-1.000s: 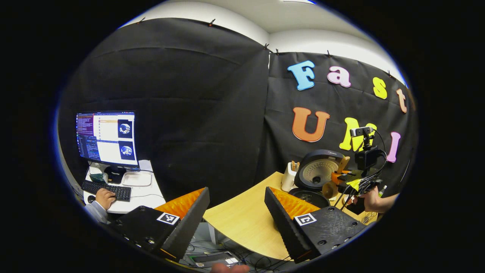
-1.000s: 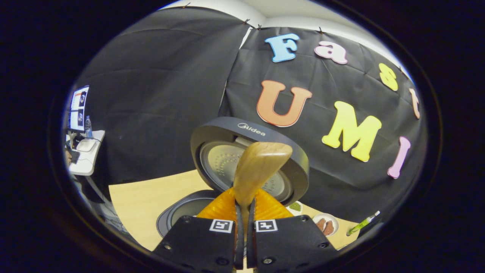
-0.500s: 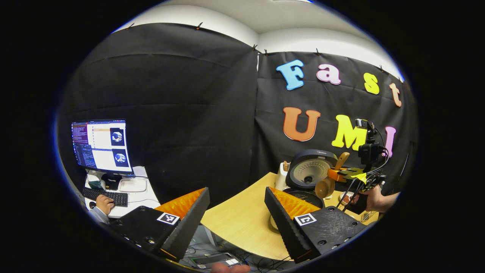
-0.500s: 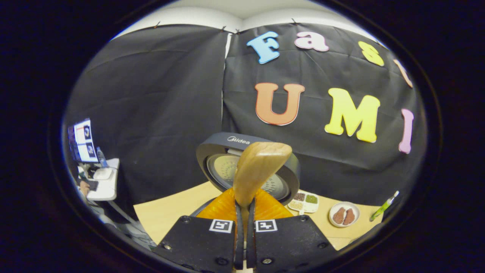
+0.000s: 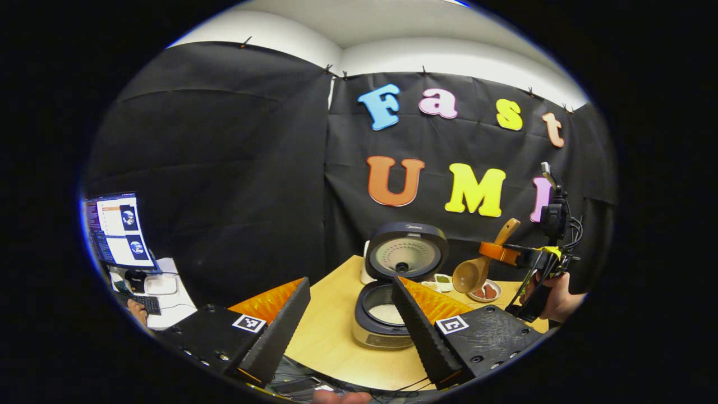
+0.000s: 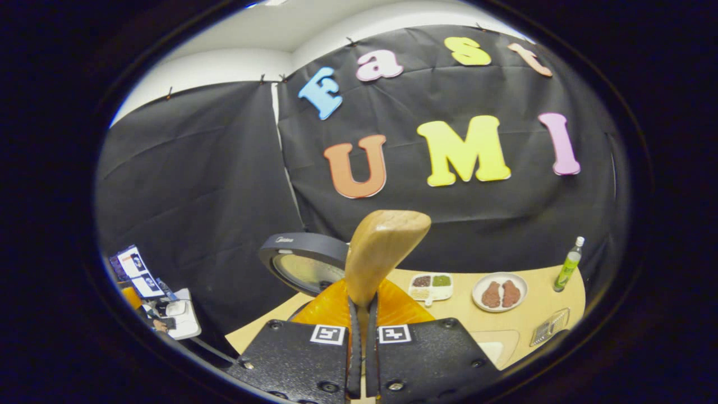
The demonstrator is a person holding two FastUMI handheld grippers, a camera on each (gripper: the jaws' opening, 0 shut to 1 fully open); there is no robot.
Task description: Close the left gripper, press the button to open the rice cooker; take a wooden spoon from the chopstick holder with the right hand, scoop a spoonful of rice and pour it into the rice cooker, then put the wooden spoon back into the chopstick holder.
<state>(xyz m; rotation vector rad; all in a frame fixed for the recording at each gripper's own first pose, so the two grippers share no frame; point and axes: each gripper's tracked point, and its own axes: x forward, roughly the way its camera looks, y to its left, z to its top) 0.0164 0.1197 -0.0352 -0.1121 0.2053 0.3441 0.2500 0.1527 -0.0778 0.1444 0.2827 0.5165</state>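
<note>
— Swung away rightward from over the dark round rice cooker (image 5: 387,314) since a second ago; lid up, white rice in the pot.
— Right tongs (image 6: 362,314) clamped on the light wooden spoon (image 6: 384,252), bowl emptied, probably bound for the holder.
— Left tongs (image 5: 350,314) spread wide, idle above the pale wooden counter (image 5: 331,331).

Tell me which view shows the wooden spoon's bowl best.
The left gripper view: the whole wooden spoon shows side-on there, bowl hanging below the right gripper beside the open rice cooker. The right gripper view shows the handle end clamped between its fingers.
</note>
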